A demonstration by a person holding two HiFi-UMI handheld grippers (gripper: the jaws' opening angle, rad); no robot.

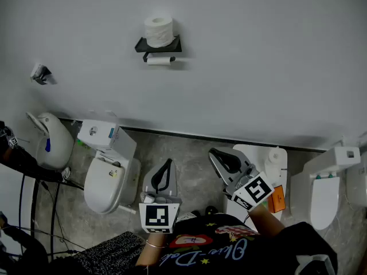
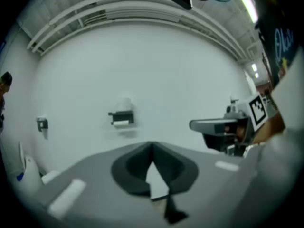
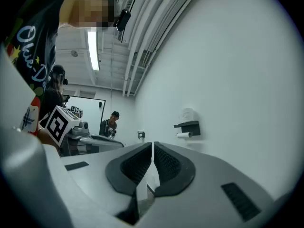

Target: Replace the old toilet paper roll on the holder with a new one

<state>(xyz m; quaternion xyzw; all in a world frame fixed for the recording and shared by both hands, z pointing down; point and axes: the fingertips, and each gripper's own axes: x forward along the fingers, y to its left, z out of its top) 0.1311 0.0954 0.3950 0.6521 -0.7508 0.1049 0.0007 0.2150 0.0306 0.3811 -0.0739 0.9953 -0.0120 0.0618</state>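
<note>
A black wall holder (image 1: 159, 46) carries a full white roll (image 1: 158, 31) on its shelf and a thin, nearly spent roll (image 1: 159, 61) on the bar below. Both grippers are low and well short of the wall, apart from the holder. My left gripper (image 1: 168, 162) is shut and empty, as is my right gripper (image 1: 214, 152). The left gripper view shows shut jaws (image 2: 152, 146) aimed below the holder (image 2: 122, 117), with the right gripper (image 2: 222, 126) beside. In the right gripper view the shut jaws (image 3: 153, 145) sit left of the holder (image 3: 188, 126) and full roll (image 3: 187, 114).
White toilets stand along the wall base: one at the left (image 1: 109, 179), another fixture at the far left (image 1: 51, 142), one at the right (image 1: 321, 191). A white bottle (image 1: 276, 160) stands near the right gripper. A small metal fitting (image 1: 41, 74) is on the wall. A person (image 3: 111, 122) stands far off.
</note>
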